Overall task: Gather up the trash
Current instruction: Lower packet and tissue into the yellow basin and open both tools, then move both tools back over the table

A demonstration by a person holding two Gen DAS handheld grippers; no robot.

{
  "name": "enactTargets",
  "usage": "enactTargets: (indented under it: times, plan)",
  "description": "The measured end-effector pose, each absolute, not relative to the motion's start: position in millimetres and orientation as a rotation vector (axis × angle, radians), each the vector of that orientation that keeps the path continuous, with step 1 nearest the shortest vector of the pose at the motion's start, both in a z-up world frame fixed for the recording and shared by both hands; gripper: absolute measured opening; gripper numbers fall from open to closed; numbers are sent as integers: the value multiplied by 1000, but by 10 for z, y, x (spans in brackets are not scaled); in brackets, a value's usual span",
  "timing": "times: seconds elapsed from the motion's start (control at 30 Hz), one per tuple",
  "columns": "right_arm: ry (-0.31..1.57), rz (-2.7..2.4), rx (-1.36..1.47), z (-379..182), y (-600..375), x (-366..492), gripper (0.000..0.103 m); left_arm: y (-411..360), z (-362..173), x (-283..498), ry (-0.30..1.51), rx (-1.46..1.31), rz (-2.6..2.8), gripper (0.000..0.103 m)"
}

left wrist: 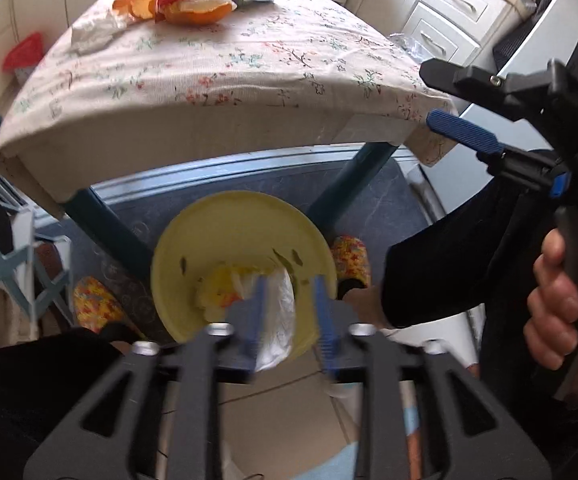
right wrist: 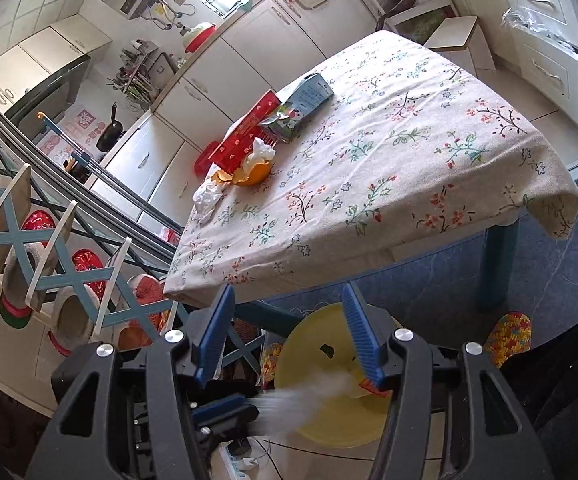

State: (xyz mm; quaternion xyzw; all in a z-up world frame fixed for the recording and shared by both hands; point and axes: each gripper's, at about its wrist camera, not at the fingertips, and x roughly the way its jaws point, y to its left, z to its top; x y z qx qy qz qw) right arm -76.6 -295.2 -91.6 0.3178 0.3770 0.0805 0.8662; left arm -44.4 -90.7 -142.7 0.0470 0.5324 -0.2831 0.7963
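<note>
Both wrist views look down (sharing table [left wrist: 217, 64]).

White tissue [left wrist: 275, 320] between the left gripper's [left wrist: 289, 312] blue fingers [left wrist: 325, 320] is smeared by motion, so contact with the pads can't be read. It covers part of the yellow bin's [left wrist: 217, 236] contents. From the right wrist it's just a pale streak [right wrist: 301, 396]. The hand [left wrist: 557, 304] is cut by the picture's edge.
</note>
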Motion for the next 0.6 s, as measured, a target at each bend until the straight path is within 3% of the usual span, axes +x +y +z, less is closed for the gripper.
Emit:
enactTargets:
  times: [0.2, 0.3, 0.4, 0.6]
  plan:
    - [787, 163, 673, -923, -2967, -768, 57, -818, -1242, -390, 1028, 101, -496, 80]
    - [784, 162, 665, -915, -2951, -774, 58, -722, -1043, -371, 930, 77, -429, 88]
    - [778, 160, 649, -896, -2927, -788, 59, -624, -817, -348, 822, 81, -355, 94]
    - [769, 149, 617, -880, -2880, -800, 63, -427, -317, -254, 593, 94, -227, 95]
